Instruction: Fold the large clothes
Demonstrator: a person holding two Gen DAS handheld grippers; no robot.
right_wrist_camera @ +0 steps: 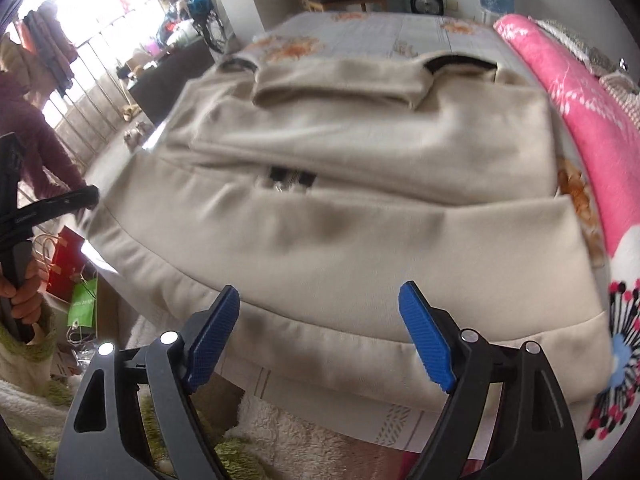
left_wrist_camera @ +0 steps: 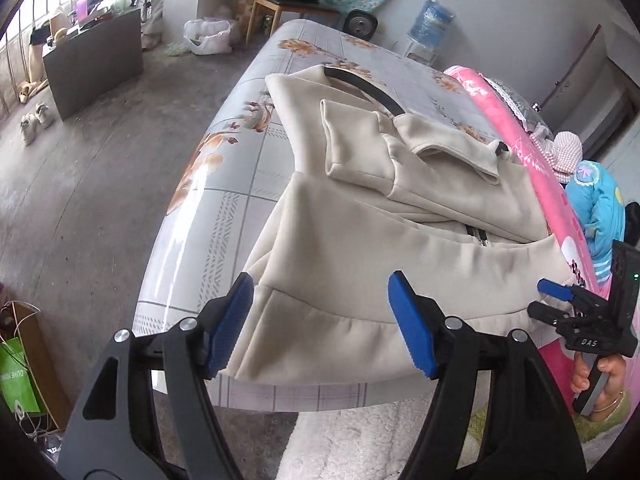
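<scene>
A beige zip jacket (left_wrist_camera: 400, 240) (right_wrist_camera: 360, 152) lies on the floral bed sheet (left_wrist_camera: 280, 60) (right_wrist_camera: 360, 28). Its sleeves are folded across the chest and its lower part is folded up over the zipper (left_wrist_camera: 480, 236) (right_wrist_camera: 290, 178). My left gripper (left_wrist_camera: 320, 300) hangs open just above the near hem, close to the left corner, with no cloth pinched. My right gripper (right_wrist_camera: 320, 300) is open too, over the near hem further right, its pads off the cloth. Each gripper shows in the other's view: the right one (left_wrist_camera: 552, 300) at the right edge, the left one (right_wrist_camera: 80, 196) at the left.
A rolled pink blanket (left_wrist_camera: 500, 96) (right_wrist_camera: 580, 100) runs along the bed's right side, with a blue garment (left_wrist_camera: 600, 200) beyond it. Paper bags (left_wrist_camera: 16, 368) (right_wrist_camera: 82, 300) stand on the floor at the left. A chair (left_wrist_camera: 288, 4) and a water bottle (left_wrist_camera: 432, 20) stand past the bed.
</scene>
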